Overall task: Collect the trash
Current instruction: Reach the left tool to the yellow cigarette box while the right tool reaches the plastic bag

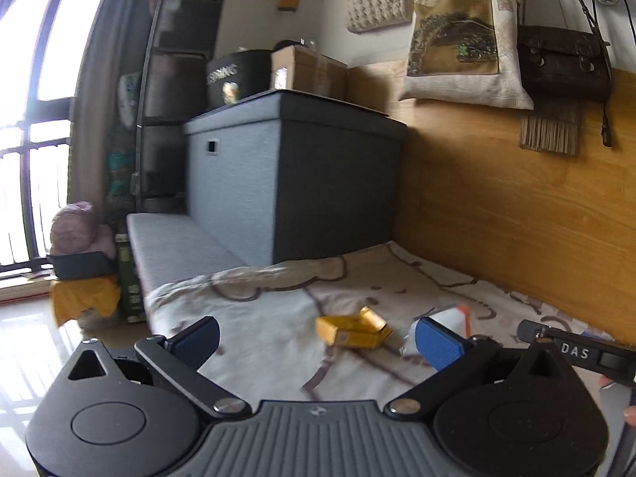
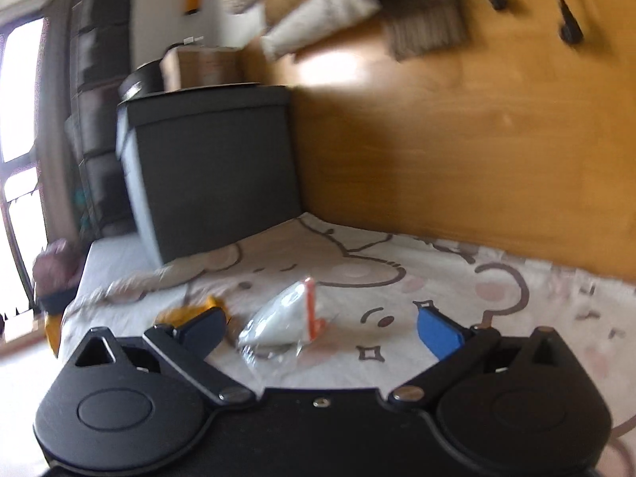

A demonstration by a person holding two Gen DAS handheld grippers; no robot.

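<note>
A crushed yellow carton [image 1: 351, 330] lies on the cartoon-print bed sheet [image 1: 254, 318], just ahead of my left gripper [image 1: 318, 340], which is open and holds nothing. Beside it a clear plastic wrapper with an orange strip [image 1: 449, 314] peeks out behind the right blue pad. In the right wrist view the same wrapper [image 2: 284, 324] lies between the fingers of my right gripper [image 2: 320, 326], open and not touching it. The yellow carton [image 2: 190, 312] shows partly behind the left finger. The right gripper's body [image 1: 576, 351] enters the left wrist view at the right edge.
A dark grey fabric storage box [image 1: 294, 175] stands at the bed's far end with a cardboard box [image 1: 310, 73] on top. A wooden wall panel [image 1: 516, 206] runs along the right, with bags [image 1: 461, 35] hanging above. The floor and a window lie to the left.
</note>
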